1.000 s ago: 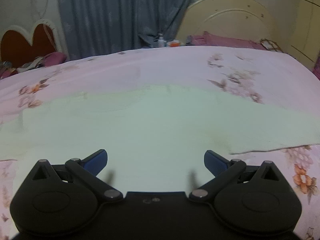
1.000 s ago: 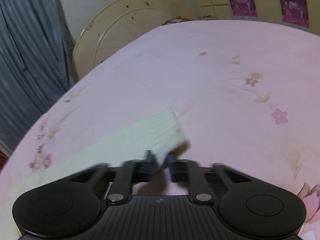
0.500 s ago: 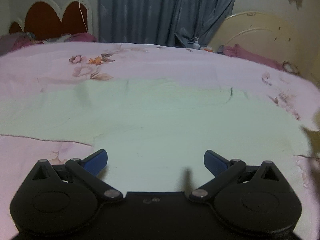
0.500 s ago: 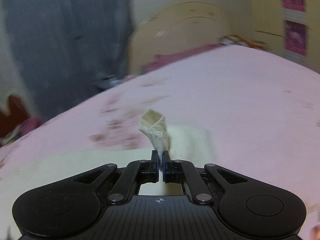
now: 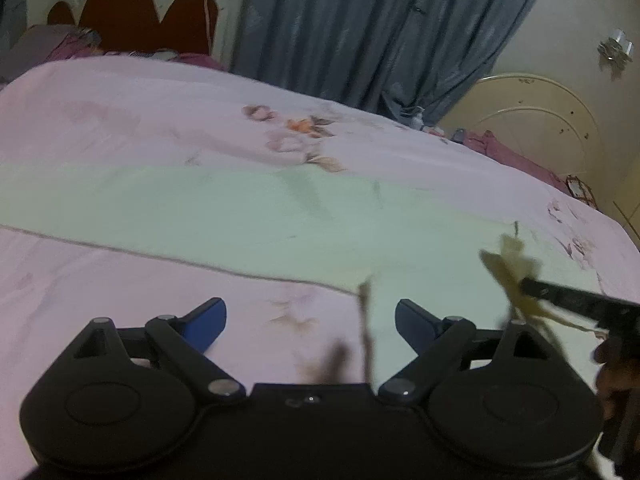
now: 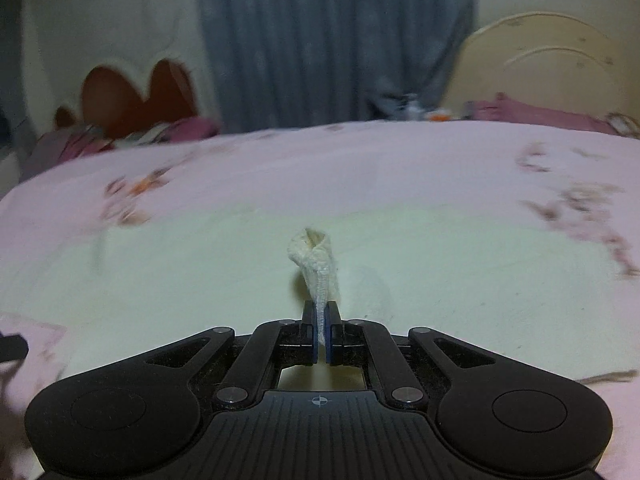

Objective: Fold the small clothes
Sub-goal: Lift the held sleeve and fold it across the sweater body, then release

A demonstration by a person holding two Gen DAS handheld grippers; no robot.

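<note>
A pale green garment [image 5: 248, 216] lies spread flat on the pink floral bedsheet [image 5: 120, 128]. My left gripper [image 5: 312, 320] hovers over the garment's near edge with its jaws closing. A thin raised fold of the cloth [image 5: 366, 316] stands between them, closer to the right finger [image 5: 416, 320], and neither pad presses on it. My right gripper [image 6: 322, 332] is shut on a ribbed cuff [image 6: 316, 264] of the garment [image 6: 440, 272] and holds it lifted above the cloth. The right gripper [image 5: 560, 292] also shows at the right of the left wrist view, with the bunched cuff [image 5: 512, 264] in it.
A red scalloped headboard [image 5: 132, 12] and pillows stand at the far left, grey-blue curtains [image 5: 360, 28] behind the bed, and a cream curved bed end [image 5: 532, 120] at the right. The sheet runs wide around the garment. A hand [image 5: 616, 364] shows at the right edge.
Both grippers swept sideways across the bed. The right one carried the lifted cuff over the garment and entered the left wrist view. The left jaws narrowed slightly around a raised fold.
</note>
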